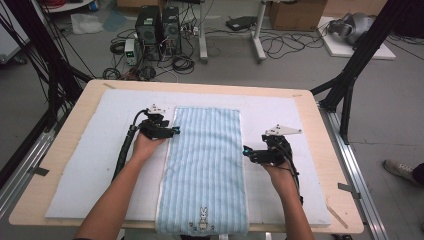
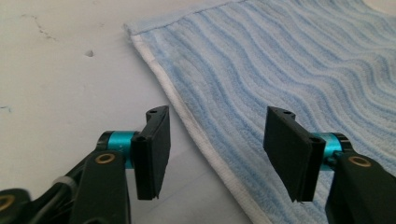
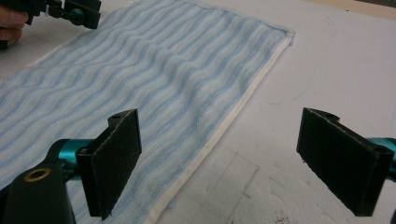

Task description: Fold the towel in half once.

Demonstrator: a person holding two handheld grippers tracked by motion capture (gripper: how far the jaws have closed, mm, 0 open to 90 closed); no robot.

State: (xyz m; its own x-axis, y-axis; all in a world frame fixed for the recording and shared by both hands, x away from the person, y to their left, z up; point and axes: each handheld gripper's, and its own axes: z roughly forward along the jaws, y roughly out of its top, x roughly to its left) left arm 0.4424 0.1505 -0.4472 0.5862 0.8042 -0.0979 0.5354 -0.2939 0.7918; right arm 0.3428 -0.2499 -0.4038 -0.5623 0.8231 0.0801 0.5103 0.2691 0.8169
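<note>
A blue-and-white striped towel [image 1: 205, 160] lies flat along the middle of the white mat [image 1: 90, 160], with a small rabbit picture [image 1: 203, 218] at its near end. My left gripper [image 1: 175, 130] is open at the towel's left edge, and its jaws straddle the white hem [image 2: 205, 140]. My right gripper [image 1: 246, 150] is open at the towel's right edge; the hem [image 3: 224, 126] runs between its jaws. The towel's far corners show in both gripper views [image 2: 133, 32] [image 3: 285, 35]. The left gripper [image 3: 77, 14] also appears far off in the right gripper view.
The mat covers a wooden table [image 1: 325, 150]. Beyond the table, the floor holds computer cases [image 1: 157, 30], tangled cables [image 1: 280, 45] and a cardboard box [image 1: 295, 14]. Black frame legs [image 1: 350, 80] stand at both sides. A shoe [image 1: 402, 170] sits at the right.
</note>
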